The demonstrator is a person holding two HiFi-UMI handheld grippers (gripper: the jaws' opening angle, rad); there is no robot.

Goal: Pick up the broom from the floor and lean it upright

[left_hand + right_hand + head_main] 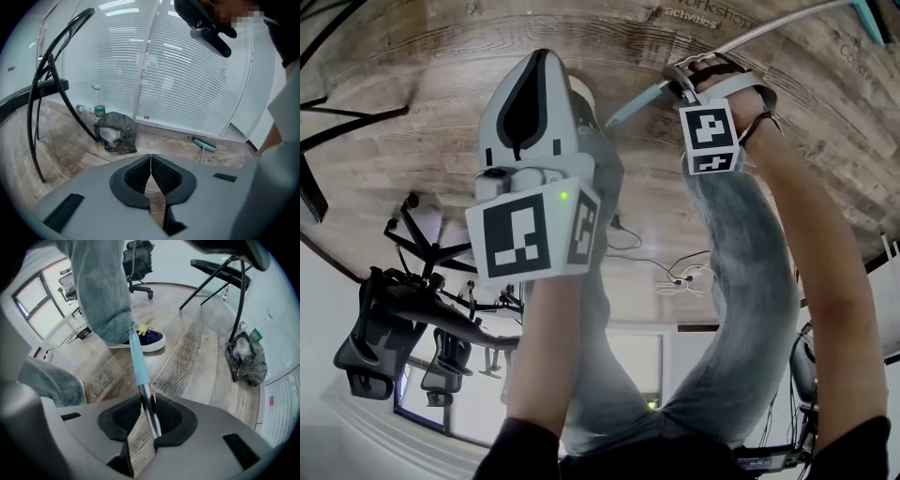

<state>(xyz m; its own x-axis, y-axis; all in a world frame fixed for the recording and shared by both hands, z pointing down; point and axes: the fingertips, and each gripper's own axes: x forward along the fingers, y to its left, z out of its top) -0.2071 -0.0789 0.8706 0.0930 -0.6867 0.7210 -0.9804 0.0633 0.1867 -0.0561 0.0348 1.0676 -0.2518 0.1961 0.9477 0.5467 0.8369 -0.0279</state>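
Note:
The broom has a metal shaft (769, 30), a teal grip end (630, 105) and a teal head (870, 17). My right gripper (680, 80) is shut on the shaft just behind the teal grip. In the right gripper view the shaft (149, 409) runs between the pads of that gripper (145, 401), with the teal grip (137, 359) sticking out above the wooden floor. The broom head (205, 144) lies low by the white blinds in the left gripper view. My left gripper (539, 56) (150, 157) is shut and empty, left of the broom.
A black bin bag (116, 132) (245, 357) and a green-labelled bottle (99, 108) sit near the blinds. Black stand legs (47, 84) curve at the left. Office chairs (380, 328) and floor cables (675, 277) lie behind. The person's blue shoe (147, 339) stands near the grip end.

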